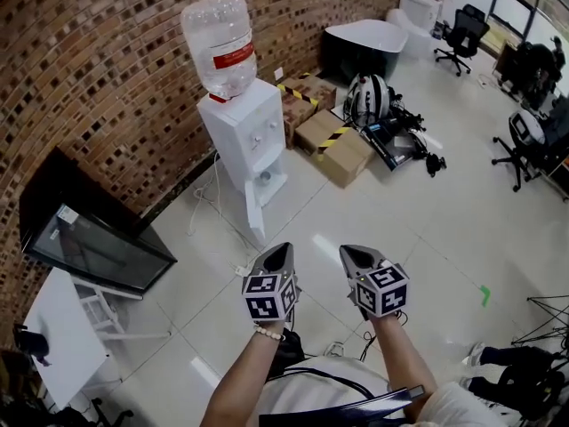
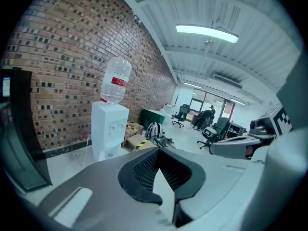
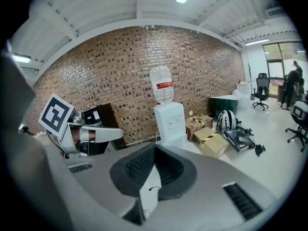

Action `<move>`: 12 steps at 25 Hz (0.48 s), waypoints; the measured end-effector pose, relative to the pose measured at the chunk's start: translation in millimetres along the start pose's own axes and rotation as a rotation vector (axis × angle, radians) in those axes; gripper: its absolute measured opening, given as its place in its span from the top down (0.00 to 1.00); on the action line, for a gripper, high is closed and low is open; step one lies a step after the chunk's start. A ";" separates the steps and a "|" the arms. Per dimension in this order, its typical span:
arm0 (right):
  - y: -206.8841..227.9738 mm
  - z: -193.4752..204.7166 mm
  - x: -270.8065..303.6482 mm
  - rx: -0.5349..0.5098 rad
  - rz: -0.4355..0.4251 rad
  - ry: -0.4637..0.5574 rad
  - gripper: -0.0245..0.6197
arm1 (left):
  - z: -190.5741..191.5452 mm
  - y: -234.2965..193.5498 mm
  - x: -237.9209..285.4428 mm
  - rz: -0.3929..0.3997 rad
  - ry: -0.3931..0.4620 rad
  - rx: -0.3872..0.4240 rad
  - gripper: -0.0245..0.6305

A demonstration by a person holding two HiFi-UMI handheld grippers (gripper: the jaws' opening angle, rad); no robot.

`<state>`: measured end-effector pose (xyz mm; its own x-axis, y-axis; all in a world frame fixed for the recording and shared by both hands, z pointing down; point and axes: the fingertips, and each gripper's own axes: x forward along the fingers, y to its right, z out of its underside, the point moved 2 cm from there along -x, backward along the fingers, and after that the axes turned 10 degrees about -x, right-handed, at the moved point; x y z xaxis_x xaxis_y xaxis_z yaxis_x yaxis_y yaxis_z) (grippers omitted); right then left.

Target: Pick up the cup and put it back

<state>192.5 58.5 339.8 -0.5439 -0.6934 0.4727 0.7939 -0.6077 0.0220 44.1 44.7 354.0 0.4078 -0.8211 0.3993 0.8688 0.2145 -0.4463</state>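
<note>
brick wall [image 1: 107,69], water dispenser [image 1: 245,140], boxes [image 1: 334,146] ahead; left hand-held gripper [image 1: 281,251] and right hand-held gripper [image 1: 353,253] closed, empty.

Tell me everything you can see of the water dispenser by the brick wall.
The water dispenser is a white floor-standing cabinet, plastic by the look, upright with its back to the brick wall. A clear bottle with a red label sits upside down on top. Small taps show on its front, and a lower panel seems to hang open. A white cable trails over the floor beside it. Cardboard boxes stand close by.
</note>
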 end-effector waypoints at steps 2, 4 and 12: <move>-2.5 4.8 -12.6 0.005 -0.008 0.013 0.95 | 2.7 8.6 -10.6 -0.005 0.016 0.007 0.95; -3.8 7.5 -21.1 0.002 -0.019 0.022 0.95 | 3.7 12.9 -19.2 -0.017 0.033 0.006 0.95; -5.7 6.6 -39.2 -0.071 -0.020 0.034 0.95 | 16.1 22.1 -42.5 -0.064 0.055 -0.009 0.95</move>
<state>211.1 91.7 327.0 -0.5691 -0.6929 0.4427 0.7622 -0.6465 -0.0321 50.5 92.9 340.1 0.3354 -0.8611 0.3822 0.8900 0.1565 -0.4283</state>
